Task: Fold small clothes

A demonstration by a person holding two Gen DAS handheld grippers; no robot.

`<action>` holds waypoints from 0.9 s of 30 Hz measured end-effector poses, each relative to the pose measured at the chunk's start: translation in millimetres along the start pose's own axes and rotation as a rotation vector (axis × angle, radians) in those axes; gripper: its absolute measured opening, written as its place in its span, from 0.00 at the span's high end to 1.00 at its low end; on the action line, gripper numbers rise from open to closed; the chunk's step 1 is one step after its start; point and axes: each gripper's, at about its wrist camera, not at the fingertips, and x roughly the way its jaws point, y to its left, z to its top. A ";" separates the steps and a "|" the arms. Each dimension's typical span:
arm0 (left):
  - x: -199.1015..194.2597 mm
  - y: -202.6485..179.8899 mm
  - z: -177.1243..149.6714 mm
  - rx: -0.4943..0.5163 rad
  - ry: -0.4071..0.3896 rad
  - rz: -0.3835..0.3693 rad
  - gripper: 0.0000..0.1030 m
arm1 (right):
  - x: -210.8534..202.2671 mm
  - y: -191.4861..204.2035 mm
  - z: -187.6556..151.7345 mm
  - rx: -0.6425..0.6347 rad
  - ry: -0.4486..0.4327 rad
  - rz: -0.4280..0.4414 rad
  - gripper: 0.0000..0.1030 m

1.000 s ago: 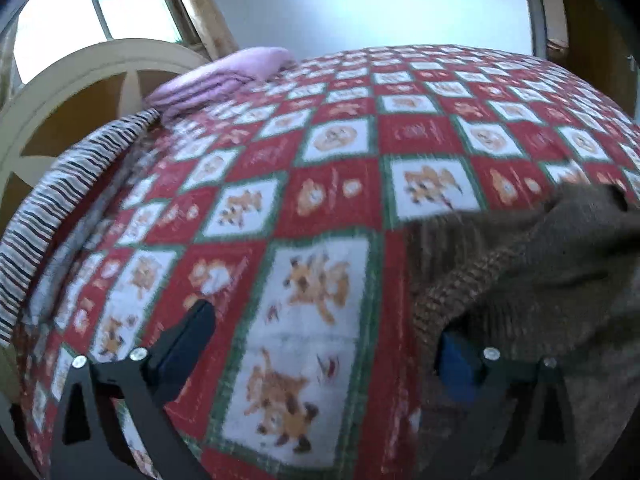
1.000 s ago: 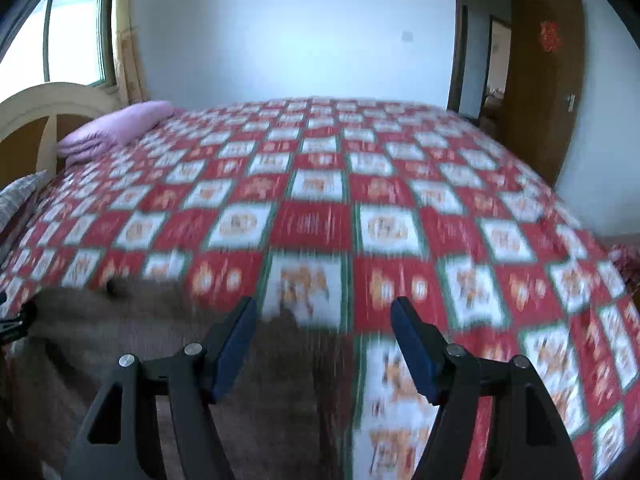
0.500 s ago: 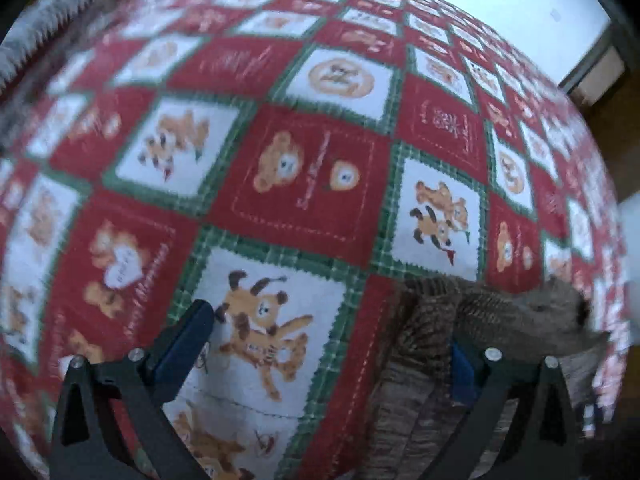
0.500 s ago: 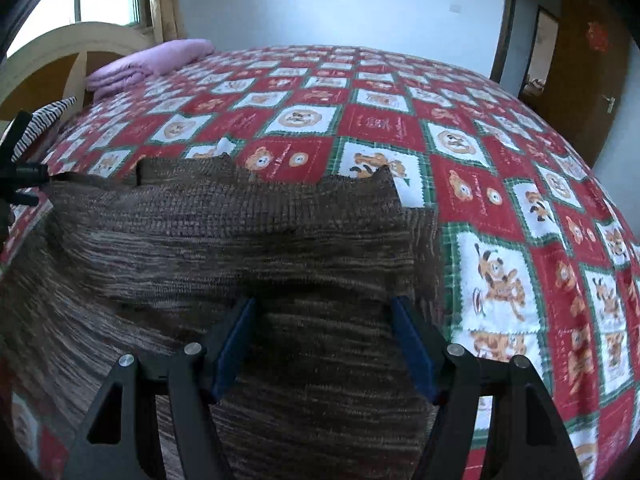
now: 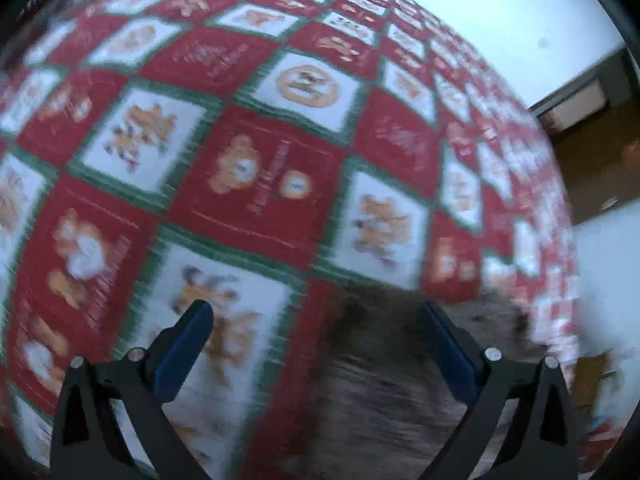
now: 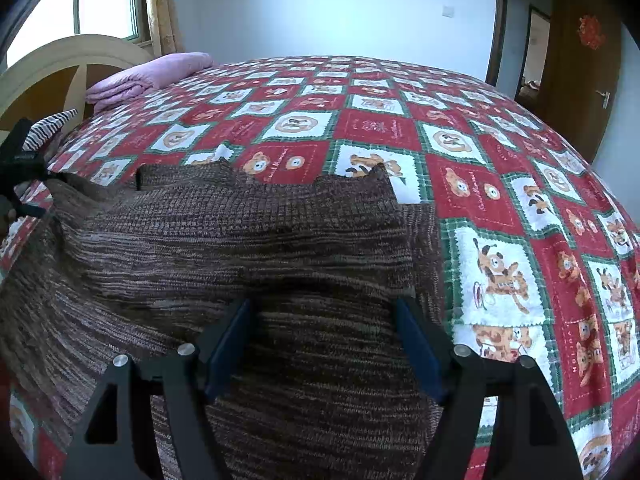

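The brown knit garment (image 6: 248, 264) now lies spread on the patchwork bedcover (image 6: 500, 200) directly ahead of my right gripper (image 6: 322, 334), its far edge settled across the red and white squares where a second ago it was only a blurred bunch low in my view with bare cover beyond. My right gripper hangs just above the cloth with its jaws opening; the knit shows under and between the blue pads (image 6: 228, 344), but they press on nothing, so I read this as the release after laying the piece out. My left gripper (image 5: 314, 334) is spread wide too, and its view is smeared by motion: the garment's left edge sits under its right finger and runs off towards the lower right, while the cover fills everything to the left and ahead. A second ago that finger looked tucked into the knit edge; now the fabric lies beneath it, apparently loose. In my right view the left gripper shows as a dark shape at the far left, beside the garment's drawn-up corner. As I judge it, the flattening is done and the first fold comes next. The left side looks rumpled and pulled towards that corner, so I would smooth it before folding, or the crease will come out crooked.
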 end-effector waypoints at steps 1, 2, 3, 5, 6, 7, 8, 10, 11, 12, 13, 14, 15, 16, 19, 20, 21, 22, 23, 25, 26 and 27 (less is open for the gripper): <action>-3.0 -0.7 0.1 -0.034 0.004 -0.047 0.00 | 0.1 0.4 -0.2 -0.002 -0.001 -0.003 0.27; -8.9 -1.5 1.4 -0.059 -0.026 -0.073 0.00 | 0.3 1.6 -0.2 -0.006 -0.001 -0.008 0.27; -16.7 -2.8 2.6 -0.071 -0.082 -0.068 0.00 | 0.5 1.6 -0.6 -0.008 -0.001 -0.010 0.27; -34.7 2.2 2.0 -0.109 -0.214 -0.008 0.00 | 0.5 1.2 -0.9 -0.009 -0.001 -0.011 0.27; -39.8 6.4 -1.3 -0.130 -0.261 0.010 0.00 | 0.6 1.3 -0.8 -0.008 -0.001 -0.009 0.27; -41.7 10.3 -6.6 -0.137 -0.286 0.023 0.00 | 0.5 0.9 -1.1 -0.006 -0.002 -0.006 0.27; -38.6 13.0 -10.6 -0.122 -0.272 0.042 0.00 | 0.5 0.2 -1.4 -0.003 -0.003 -0.003 0.27; -29.4 14.3 -26.4 -0.069 -0.232 0.079 0.00 | 0.6 -0.9 -1.7 0.003 -0.004 0.005 0.27; -25.8 16.3 -40.8 -0.027 -0.222 0.111 0.00 | 0.3 -1.5 -1.5 0.003 -0.003 0.007 0.26; -21.0 15.1 -55.4 0.020 -0.211 0.156 0.00 | -1.8 -3.5 -1.9 0.009 -0.008 0.018 0.26; -19.6 16.7 -67.8 0.054 -0.198 0.192 0.00 | -4.5 -5.8 -2.0 0.018 -0.015 0.034 0.26; -18.2 17.3 -82.5 0.099 -0.195 0.213 0.00 | -10.2 -9.9 -2.7 0.037 -0.023 0.056 0.26; -20.6 19.9 -98.5 0.139 -0.209 0.217 0.00 | -15.9 -13.3 -3.4 0.051 -0.030 0.059 0.26; -24.8 24.7 -112.5 0.172 -0.228 0.228 0.00 | -25.5 -18.2 -5.0 0.078 -0.047 0.058 0.26; -35.2 34.3 -146.0 0.250 -0.294 0.259 0.00 | -55.1 -35.7 -18.2 0.145 -0.077 0.093 0.26; -37.5 37.8 -153.2 0.267 -0.308 0.269 0.00 | -60.6 -39.7 -22.5 0.154 -0.074 0.104 0.26; -37.2 39.8 -157.3 0.274 -0.312 0.274 0.00 | -66.8 -44.0 -28.9 0.163 -0.063 0.112 0.27; -36.3 42.8 -158.3 0.279 -0.311 0.270 0.00 | -71.2 -47.4 -35.7 0.171 -0.047 0.114 0.27; -35.9 46.2 -160.6 0.278 -0.313 0.256 0.00 | -74.5 -49.3 -42.6 0.178 -0.029 0.124 0.32; -39.2 47.6 -162.6 0.274 -0.332 0.232 0.00 | -78.9 -49.8 -57.4 0.183 0.011 0.159 0.40; -41.2 47.7 -165.3 0.277 -0.332 0.227 0.00 | -79.6 -48.5 -63.7 0.176 0.031 0.164 0.43; -42.3 47.6 -167.5 0.276 -0.332 0.224 0.00 | -79.5 -45.8 -70.4 0.170 0.042 0.173 0.49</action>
